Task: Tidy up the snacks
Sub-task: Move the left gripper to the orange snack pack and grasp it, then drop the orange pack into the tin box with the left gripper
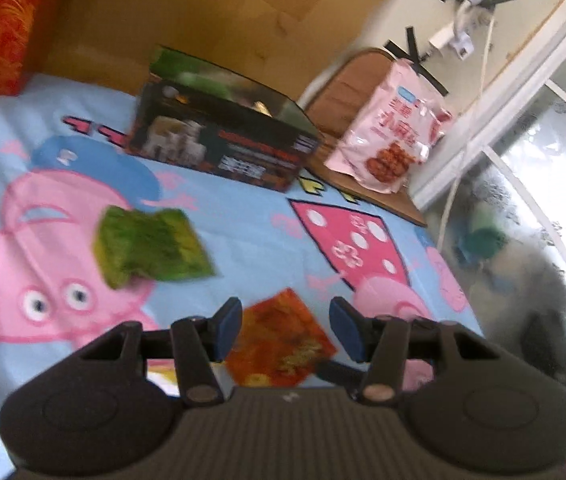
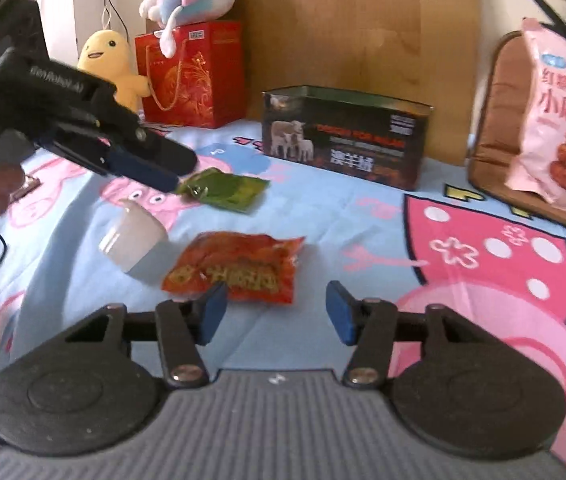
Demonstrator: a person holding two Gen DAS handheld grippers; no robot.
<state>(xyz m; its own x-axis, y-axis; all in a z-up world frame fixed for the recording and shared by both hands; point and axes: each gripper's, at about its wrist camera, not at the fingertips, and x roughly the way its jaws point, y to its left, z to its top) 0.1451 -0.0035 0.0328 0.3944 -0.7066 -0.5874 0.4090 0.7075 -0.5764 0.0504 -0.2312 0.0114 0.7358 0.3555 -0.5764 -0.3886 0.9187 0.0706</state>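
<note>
Now both grippers hang over the bed sheet (image 2: 323,220), on the near side of the open black tin (image 2: 343,136). The right gripper (image 2: 277,316) has its fingers apart with nothing between them. The orange packet (image 2: 239,266) lies flat on the sheet, well short of the tin and just ahead of that gripper. It sits off towards the left-hand finger rather than centred in the gap, and its long axis runs across the view, roughly parallel to the tin's front face.

The left gripper (image 1: 287,332) also has its fingers spread and empty. In its own view the orange packet shows below the gap. The green packet (image 2: 227,190) lies ahead of it, nearer the tin.

The right hand looks the closer of the two to the orange packet. It probably needs a small shift leftwards to straddle the short side.

There is open sheet between packet and tin, so the carry path looks clear. The white cup (image 2: 131,236) stands close beside the packet on the side away from the pink snack bag (image 2: 559,128), and it could get bumped.
</note>
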